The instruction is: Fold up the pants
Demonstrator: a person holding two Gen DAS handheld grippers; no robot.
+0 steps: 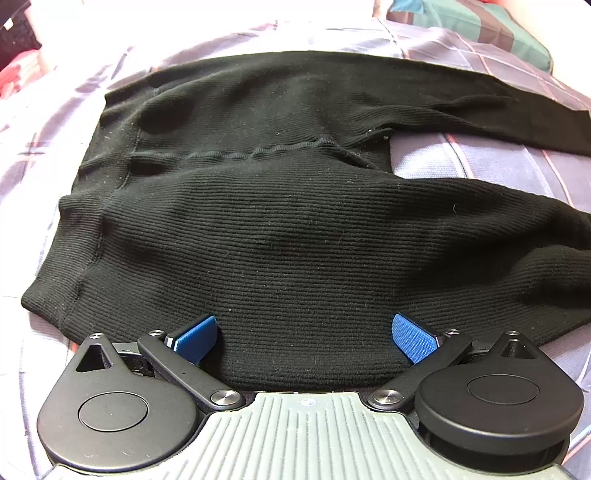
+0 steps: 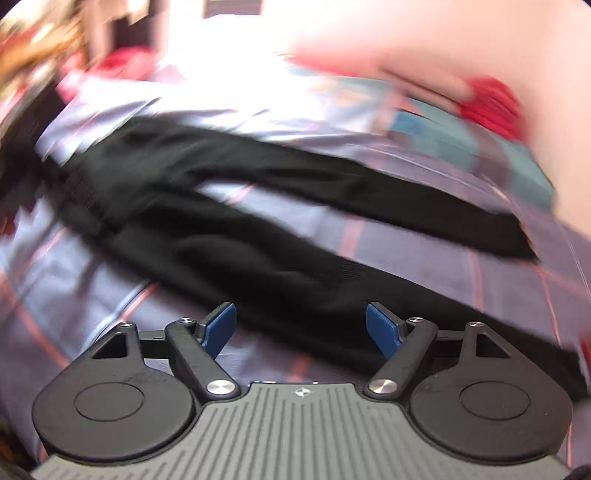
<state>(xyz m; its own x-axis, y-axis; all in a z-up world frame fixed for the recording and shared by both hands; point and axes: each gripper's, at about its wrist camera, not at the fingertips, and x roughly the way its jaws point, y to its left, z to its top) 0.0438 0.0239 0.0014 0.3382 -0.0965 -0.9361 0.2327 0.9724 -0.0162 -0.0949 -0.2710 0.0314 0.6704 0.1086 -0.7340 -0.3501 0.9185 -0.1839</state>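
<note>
Black ribbed pants (image 1: 280, 229) lie spread flat on a plaid bedsheet (image 1: 480, 162), waistband to the left and both legs running off to the right. My left gripper (image 1: 304, 334) is open, its blue pads either side of the near edge of the near leg, close to the hip. In the right wrist view the pants (image 2: 258, 258) are blurred and stretch diagonally from upper left to lower right. My right gripper (image 2: 301, 326) is open over the near leg, holding nothing.
The purple-grey sheet with pink lines (image 2: 92, 314) covers the bed all around. A green and dark patterned pillow (image 1: 476, 29) lies at the far right. Red fabric (image 2: 491, 107) and a pale shape show at the back in the blurred right view.
</note>
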